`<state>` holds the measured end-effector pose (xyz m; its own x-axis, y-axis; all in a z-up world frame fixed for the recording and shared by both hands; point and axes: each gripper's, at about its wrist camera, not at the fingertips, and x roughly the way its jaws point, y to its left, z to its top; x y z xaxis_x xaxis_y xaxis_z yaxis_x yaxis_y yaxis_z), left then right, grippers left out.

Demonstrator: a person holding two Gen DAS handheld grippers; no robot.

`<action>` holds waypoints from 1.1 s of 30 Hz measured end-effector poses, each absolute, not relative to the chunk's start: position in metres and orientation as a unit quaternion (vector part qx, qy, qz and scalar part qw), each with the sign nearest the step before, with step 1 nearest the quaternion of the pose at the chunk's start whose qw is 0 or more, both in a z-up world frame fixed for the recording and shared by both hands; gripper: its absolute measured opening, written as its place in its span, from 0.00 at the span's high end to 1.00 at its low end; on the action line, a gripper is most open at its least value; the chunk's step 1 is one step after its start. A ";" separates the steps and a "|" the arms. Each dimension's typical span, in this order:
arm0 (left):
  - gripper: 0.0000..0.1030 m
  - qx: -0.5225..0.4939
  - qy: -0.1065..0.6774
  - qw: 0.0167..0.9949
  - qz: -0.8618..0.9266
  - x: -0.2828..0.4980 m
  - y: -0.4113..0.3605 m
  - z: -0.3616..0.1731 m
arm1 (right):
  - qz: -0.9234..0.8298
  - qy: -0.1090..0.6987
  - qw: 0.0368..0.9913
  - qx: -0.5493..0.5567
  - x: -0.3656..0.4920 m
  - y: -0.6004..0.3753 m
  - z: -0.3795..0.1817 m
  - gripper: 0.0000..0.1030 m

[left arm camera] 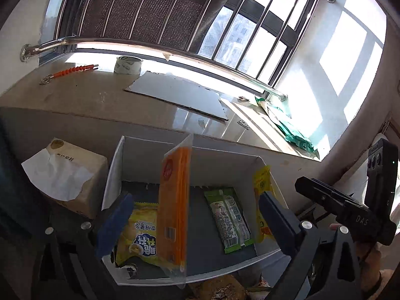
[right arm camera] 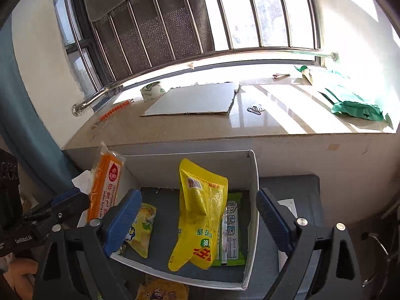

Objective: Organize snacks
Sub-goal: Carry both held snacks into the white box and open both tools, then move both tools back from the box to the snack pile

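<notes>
A white open box point(left arm camera: 117, 165) point(right arm camera: 253, 175) holds a yellow-green snack bag point(left arm camera: 140, 237) point(right arm camera: 141, 227) at its left and a green packet point(left arm camera: 227, 220) point(right arm camera: 233, 227) at its right. My left gripper point(left arm camera: 195, 222) has its jaws wide apart. A long orange packet point(left arm camera: 175, 205) point(right arm camera: 105, 187) stands upright between them over the box, apart from both pads. My right gripper point(right arm camera: 197, 222) is also wide open. A yellow pouch point(right arm camera: 200, 215) point(left arm camera: 260, 200) hangs between its jaws over the box, touching neither pad.
A tissue box point(left arm camera: 72, 175) stands left of the white box. Behind is a stone windowsill point(right arm camera: 250, 122) with a tape roll point(left arm camera: 128, 65), cardboard sheet point(right arm camera: 195, 100), orange tool point(left arm camera: 75, 70) and green bag point(right arm camera: 355, 102). More snack packets point(right arm camera: 162, 291) lie below the box's front edge.
</notes>
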<state>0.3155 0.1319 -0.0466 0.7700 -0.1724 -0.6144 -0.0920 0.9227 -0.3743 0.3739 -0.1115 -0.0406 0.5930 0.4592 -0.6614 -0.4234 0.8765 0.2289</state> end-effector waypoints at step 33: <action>0.00 -0.175 0.299 0.937 -0.054 0.042 0.071 -0.074 | 0.276 0.339 0.898 0.050 0.107 -0.215 -0.098 0.00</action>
